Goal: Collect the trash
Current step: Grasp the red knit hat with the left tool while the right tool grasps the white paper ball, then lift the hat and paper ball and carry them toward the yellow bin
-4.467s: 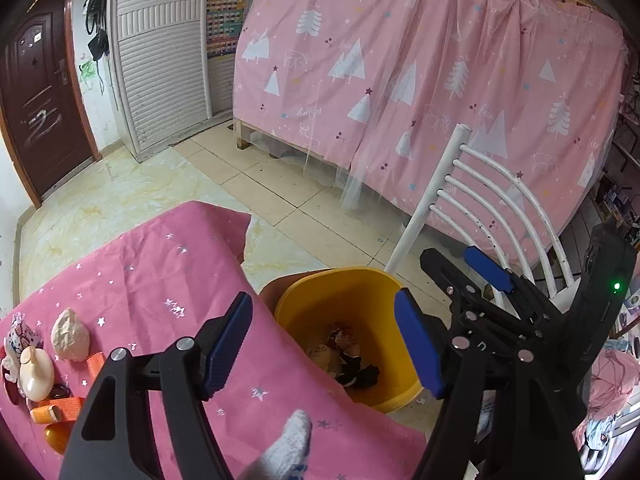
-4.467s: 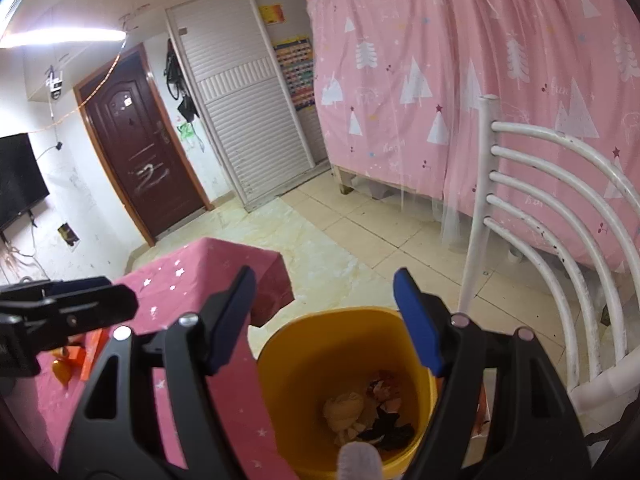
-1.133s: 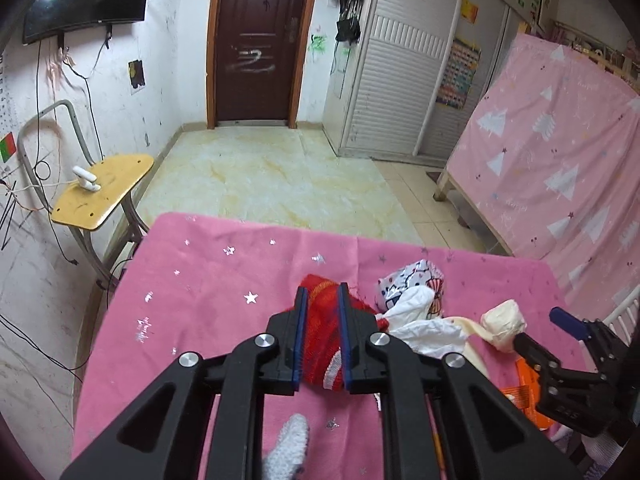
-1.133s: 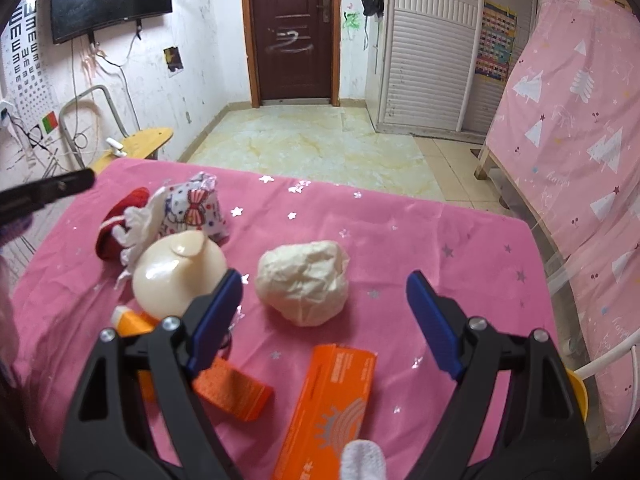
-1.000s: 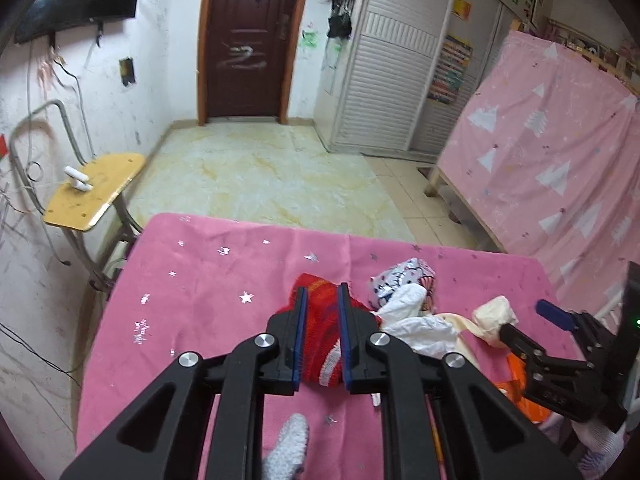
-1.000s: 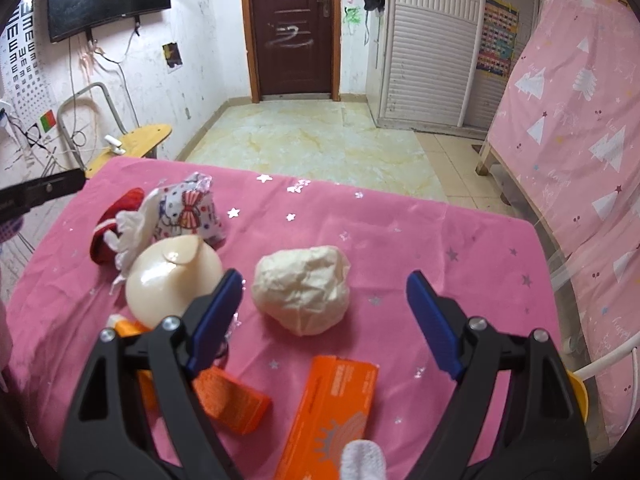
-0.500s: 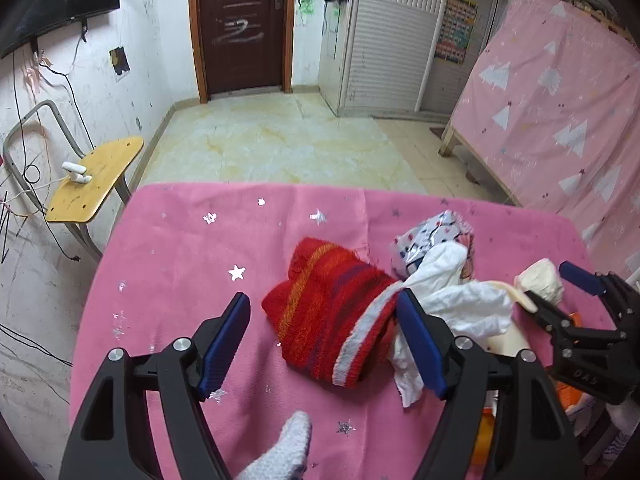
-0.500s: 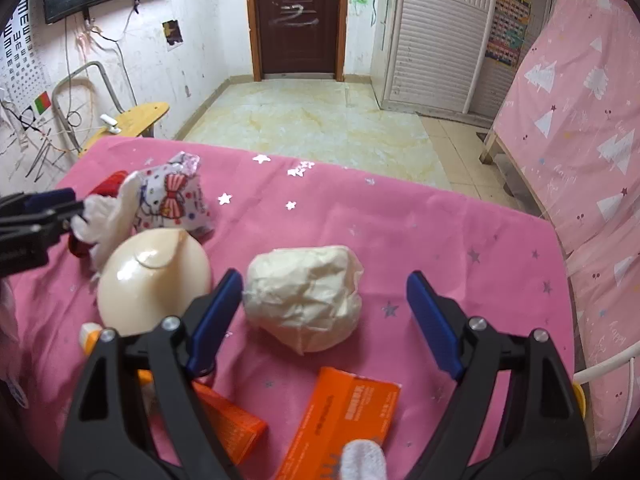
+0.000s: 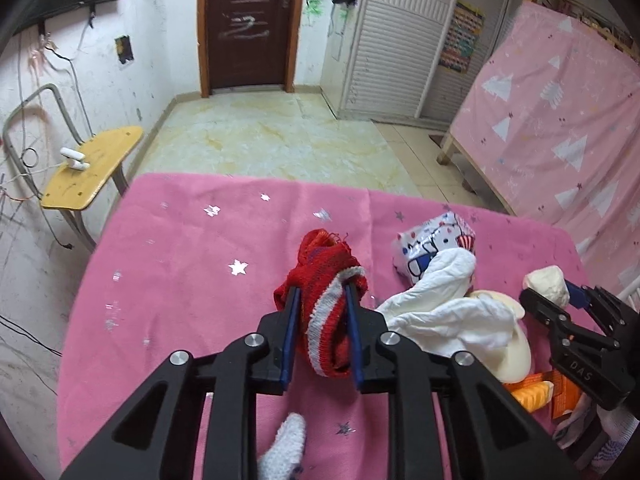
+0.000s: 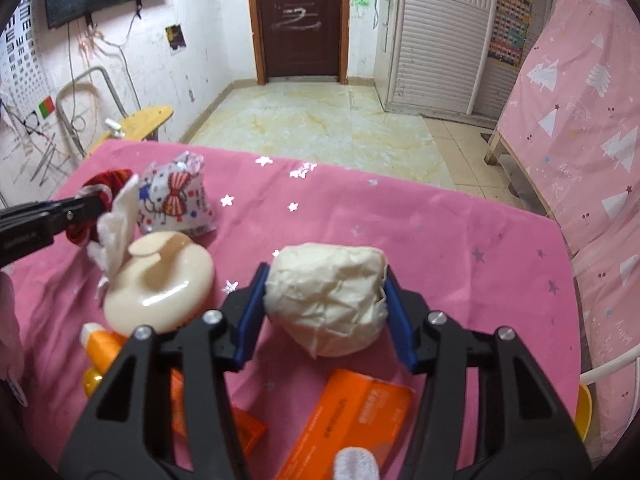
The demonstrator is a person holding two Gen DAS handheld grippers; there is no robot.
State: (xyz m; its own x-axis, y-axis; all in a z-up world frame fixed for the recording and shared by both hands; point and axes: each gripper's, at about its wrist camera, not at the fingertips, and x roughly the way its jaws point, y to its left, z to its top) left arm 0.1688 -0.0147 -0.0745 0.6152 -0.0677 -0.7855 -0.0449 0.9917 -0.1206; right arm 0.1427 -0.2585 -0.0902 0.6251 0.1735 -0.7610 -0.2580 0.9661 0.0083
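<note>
My left gripper (image 9: pixel 320 300) is shut on a red striped knit cloth (image 9: pixel 326 280) on the pink table; it also shows in the right wrist view (image 10: pixel 90 208). My right gripper (image 10: pixel 325 284) is closed around a cream crumpled paper ball (image 10: pixel 326 300), its pads touching both sides; the ball also shows in the left wrist view (image 9: pixel 546 282). A white crumpled tissue (image 9: pixel 444 312), a patterned cartoon wrapper (image 10: pixel 176 200), a cream round lid-like object (image 10: pixel 160 284), orange boxes (image 10: pixel 352 416) and an orange tube (image 10: pixel 102 350) lie on the table.
The pink starred tablecloth (image 9: pixel 192 264) covers the table. A yellow bin rim (image 10: pixel 585 412) shows past the table's right edge. A small wooden-seat chair (image 9: pixel 92 168) stands at the left, and a pink curtained bed (image 9: pixel 560 120) at the right.
Both grippers were open half a second ago. The left has closed on the red cloth and the right has moved forward and closed around the paper ball.
</note>
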